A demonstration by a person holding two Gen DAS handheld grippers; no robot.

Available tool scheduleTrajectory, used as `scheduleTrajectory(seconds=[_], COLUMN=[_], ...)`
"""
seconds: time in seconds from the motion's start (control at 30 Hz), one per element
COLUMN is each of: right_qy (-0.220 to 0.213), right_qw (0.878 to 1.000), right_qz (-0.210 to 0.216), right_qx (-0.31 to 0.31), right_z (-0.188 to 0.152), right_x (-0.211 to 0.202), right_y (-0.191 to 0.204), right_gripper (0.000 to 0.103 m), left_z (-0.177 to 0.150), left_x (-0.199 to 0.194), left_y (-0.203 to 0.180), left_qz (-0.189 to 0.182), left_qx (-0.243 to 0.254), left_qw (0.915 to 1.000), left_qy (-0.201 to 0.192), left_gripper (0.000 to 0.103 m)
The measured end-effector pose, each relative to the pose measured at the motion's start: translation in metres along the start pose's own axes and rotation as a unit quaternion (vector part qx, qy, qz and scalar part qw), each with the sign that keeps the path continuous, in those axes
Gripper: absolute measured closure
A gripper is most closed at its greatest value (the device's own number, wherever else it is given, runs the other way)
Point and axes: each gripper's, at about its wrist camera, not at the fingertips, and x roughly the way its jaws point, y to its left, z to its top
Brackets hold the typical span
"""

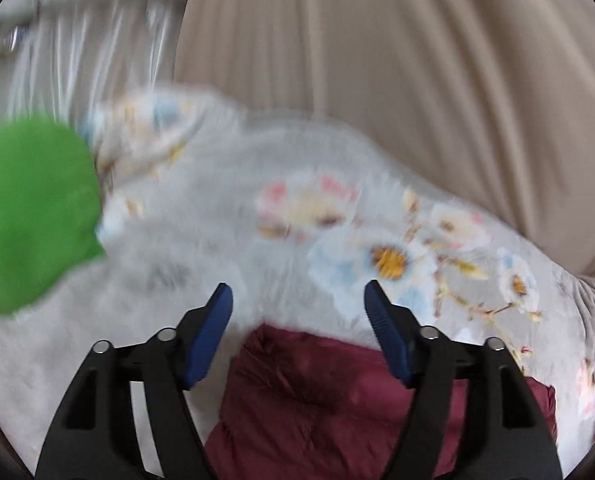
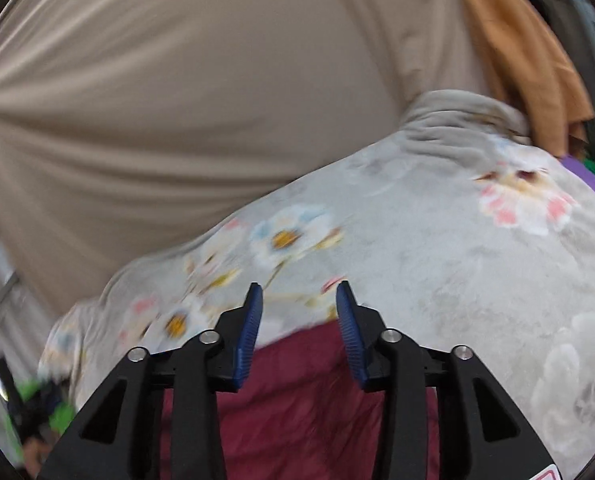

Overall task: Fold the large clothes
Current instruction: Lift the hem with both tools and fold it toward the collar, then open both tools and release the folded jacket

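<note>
A dark maroon quilted garment (image 1: 325,400) lies on a grey bedspread with flower print (image 1: 297,216), right below my left gripper (image 1: 298,296), which is open and empty above the garment's far edge. In the right wrist view the same maroon garment (image 2: 297,396) lies under my right gripper (image 2: 299,294), which is open and empty, with its blue fingertips (image 2: 253,308) over the garment's far edge on the flowered bedspread (image 2: 437,248). Both views are blurred.
A beige curtain (image 1: 397,72) hangs behind the bed, also in the right wrist view (image 2: 197,100). A green cloth (image 1: 29,216) lies at the left. An orange cloth (image 2: 525,52) hangs at the upper right, with purple and green fabric (image 2: 589,180) below it.
</note>
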Motion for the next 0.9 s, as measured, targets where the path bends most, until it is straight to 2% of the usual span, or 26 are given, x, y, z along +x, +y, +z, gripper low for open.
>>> scheduleTrajectory(seconds=[0.03, 0.07, 0.1, 0.13, 0.2, 0.3, 0.37, 0.43, 0.5, 0.57, 0.63, 0.73, 0.83, 0.9], right_qy=[0.031, 0.053, 0.076, 0.104, 0.148, 0.218, 0.24, 0.247, 0.247, 0.239, 0.236, 0.243, 0.243, 0.224], right_qw=[0.999, 0.996, 0.992, 0.985, 0.972, 0.95, 0.941, 0.943, 0.952, 0.961, 0.964, 0.965, 0.962, 0.965], right_qz=[0.024, 0.04, 0.057, 0.08, 0.111, 0.136, 0.106, 0.069, 0.039, -0.009, -0.046, -0.079, -0.104, -0.118], right_qx=[-0.035, -0.058, -0.083, -0.113, -0.145, -0.176, -0.213, -0.211, -0.177, -0.142, -0.116, -0.067, -0.065, -0.068], right_z=[-0.014, -0.025, -0.04, -0.061, -0.091, -0.138, -0.164, -0.17, -0.163, -0.152, -0.144, -0.14, -0.138, -0.126], right_x=[-0.002, -0.002, -0.002, -0.001, 0.005, 0.024, 0.035, 0.041, 0.041, 0.036, 0.032, 0.02, 0.011, 0.0], right_y=[0.019, 0.032, 0.047, 0.066, 0.088, 0.109, 0.106, 0.086, 0.055, 0.013, -0.022, -0.074, -0.084, -0.072], right_gripper=[0.076, 0.083, 0.088, 0.09, 0.096, 0.097, 0.098, 0.102, 0.103, 0.103, 0.103, 0.103, 0.103, 0.101], left_z=[-0.002, -0.01, -0.017, -0.027, -0.061, -0.113, -0.139, -0.152, -0.155, -0.154, -0.153, -0.15, -0.142, -0.132], left_x=[-0.012, -0.024, -0.028, -0.029, -0.023, -0.007, 0.002, 0.007, 0.012, 0.019, 0.024, 0.029, 0.027, 0.022], left_y=[-0.007, -0.019, -0.031, -0.043, -0.067, -0.087, -0.087, -0.076, -0.058, -0.037, -0.017, 0.01, 0.017, 0.01], left_qz=[-0.003, -0.02, -0.04, -0.062, -0.097, -0.105, -0.089, -0.074, -0.05, -0.033, -0.01, 0.019, 0.016, 0.018], left_qx=[0.012, 0.035, 0.055, 0.076, 0.117, 0.163, 0.183, 0.189, 0.181, 0.164, 0.152, 0.133, 0.115, 0.119], left_qw=[0.9999, 0.9992, 0.9976, 0.9945, 0.9828, 0.9654, 0.9587, 0.958, 0.9606, 0.9628, 0.9645, 0.9656, 0.9656, 0.9675], left_qy=[-0.01, -0.007, 0.01, 0.039, 0.104, 0.174, 0.198, 0.203, 0.205, 0.212, 0.216, 0.223, 0.233, 0.223], left_gripper=[0.026, 0.026, 0.026, 0.026, 0.034, 0.04, 0.04, 0.039, 0.039, 0.038, 0.038, 0.037, 0.036, 0.038])
